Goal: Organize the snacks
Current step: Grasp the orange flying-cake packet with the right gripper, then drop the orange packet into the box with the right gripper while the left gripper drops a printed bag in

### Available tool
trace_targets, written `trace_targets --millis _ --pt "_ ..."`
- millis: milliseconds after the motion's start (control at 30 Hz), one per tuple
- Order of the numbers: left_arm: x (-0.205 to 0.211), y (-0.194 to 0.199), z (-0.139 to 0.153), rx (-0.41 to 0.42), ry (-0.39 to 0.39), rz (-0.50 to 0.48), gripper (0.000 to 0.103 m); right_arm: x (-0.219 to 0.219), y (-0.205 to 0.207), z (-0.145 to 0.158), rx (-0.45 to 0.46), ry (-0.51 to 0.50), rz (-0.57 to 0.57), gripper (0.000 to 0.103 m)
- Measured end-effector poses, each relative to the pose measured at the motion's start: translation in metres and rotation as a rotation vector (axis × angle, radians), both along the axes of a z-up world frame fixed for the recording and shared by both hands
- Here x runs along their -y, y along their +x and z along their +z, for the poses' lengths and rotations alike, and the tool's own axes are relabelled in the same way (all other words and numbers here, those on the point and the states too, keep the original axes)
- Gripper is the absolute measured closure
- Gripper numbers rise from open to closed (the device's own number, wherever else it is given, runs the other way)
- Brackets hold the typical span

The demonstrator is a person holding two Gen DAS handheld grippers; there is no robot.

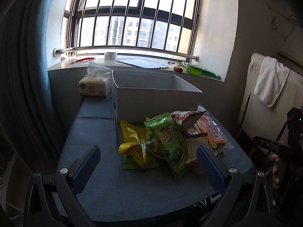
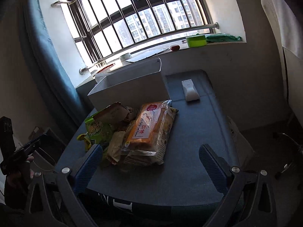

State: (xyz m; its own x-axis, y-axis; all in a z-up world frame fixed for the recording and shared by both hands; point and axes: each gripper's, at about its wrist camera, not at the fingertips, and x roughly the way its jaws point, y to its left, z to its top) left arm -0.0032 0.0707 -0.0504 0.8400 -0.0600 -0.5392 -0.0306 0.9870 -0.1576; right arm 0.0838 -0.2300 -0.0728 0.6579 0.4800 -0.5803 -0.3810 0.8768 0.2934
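A pile of snack packs lies on the blue table (image 1: pixel 113 189): a green seaweed bag (image 1: pixel 168 143), a yellow bag (image 1: pixel 132 143), a brown-and-white bag (image 1: pixel 186 118) and a clear pack of orange cakes (image 1: pixel 213 132). Behind the pile stands an open white box (image 1: pixel 157 96). My left gripper (image 1: pixel 148 160) is open and empty, just in front of the pile. In the right wrist view my right gripper (image 2: pixel 151 159) is open and empty, its jaws either side of the near end of the cake pack (image 2: pixel 149 128). The green bag (image 2: pixel 98 130) and the box (image 2: pixel 130 89) also show there.
A tissue pack (image 1: pixel 94 86) sits left of the box. A white device (image 2: pixel 190 90) lies on the table right of the box. The windowsill (image 1: pixel 144 64) holds tape, a green tub and small items. A chair with a white towel (image 1: pixel 270 81) stands to the right.
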Motion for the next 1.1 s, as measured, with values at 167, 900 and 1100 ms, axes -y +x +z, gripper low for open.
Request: trace_targets --millis 167,900,1100 --pt "0.008 0.006 0.001 -0.003 0.007 -0.020 0.000 -0.030 0.032 -0.007 -0.059 -0.103 -0.016 0.000" --pt "0.039 0.052 -0.007 -0.030 0.121 -0.110 0.000 -0.081 0.100 -0.011 -0.124 -0.205 0.038 0.081" --pt "0.077 0.111 -0.011 -0.077 0.230 -0.229 0.000 -0.056 0.086 0.010 -0.104 -0.116 0.054 0.090"
